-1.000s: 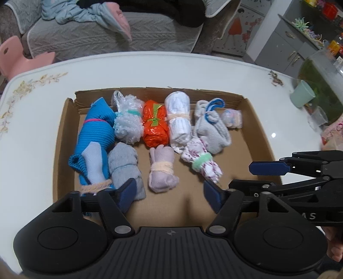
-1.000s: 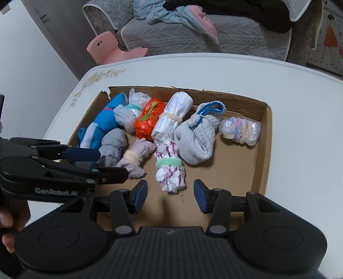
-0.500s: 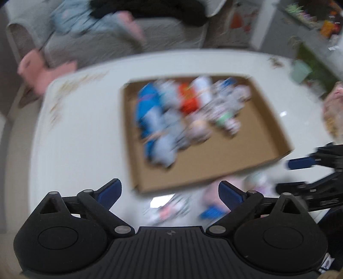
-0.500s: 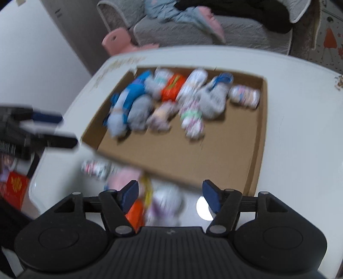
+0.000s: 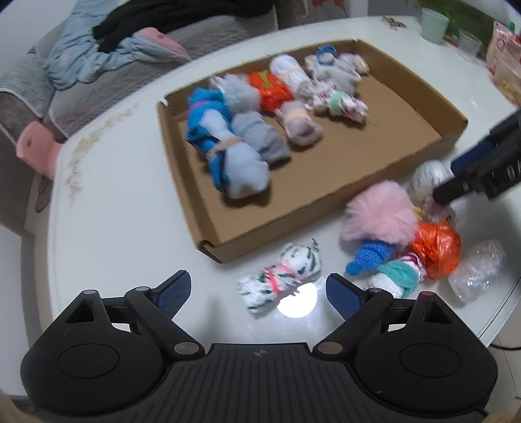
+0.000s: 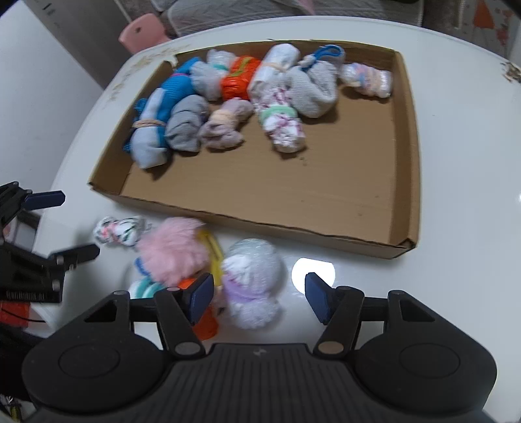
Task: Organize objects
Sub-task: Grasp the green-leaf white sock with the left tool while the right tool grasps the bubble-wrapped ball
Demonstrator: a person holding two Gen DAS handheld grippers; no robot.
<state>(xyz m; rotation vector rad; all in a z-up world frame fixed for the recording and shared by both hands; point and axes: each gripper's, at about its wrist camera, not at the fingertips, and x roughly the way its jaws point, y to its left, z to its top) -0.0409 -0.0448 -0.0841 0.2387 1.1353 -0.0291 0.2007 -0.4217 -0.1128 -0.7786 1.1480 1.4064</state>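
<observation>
A shallow cardboard box point(image 5: 325, 208) point(image 6: 260, 214) on the white table holds several rolled sock and bag bundles along its far side. Loose bundles lie on the table in front of it: a white green-striped roll point(image 5: 280, 279) point(image 6: 119, 231), a pink fluffy one point(image 5: 379, 213) point(image 6: 172, 249), an orange one point(image 5: 436, 244), a blue one point(image 5: 371, 257), a white-lilac one point(image 6: 252, 279). My left gripper point(image 5: 259, 293) is open, just short of the striped roll. My right gripper point(image 6: 259, 296) is open over the white-lilac bundle.
A clear plastic bundle point(image 5: 477, 270) lies near the table's front edge. A green cup point(image 5: 433, 21) and a clear cup point(image 5: 469, 44) stand at the far right. A sofa with clothes point(image 5: 97, 48) and a pink stool point(image 6: 143, 32) are beyond the table.
Both grippers have pulled back from over the box to the table in front of it. The loose bundles have come into view. Both jaws have opened wider.
</observation>
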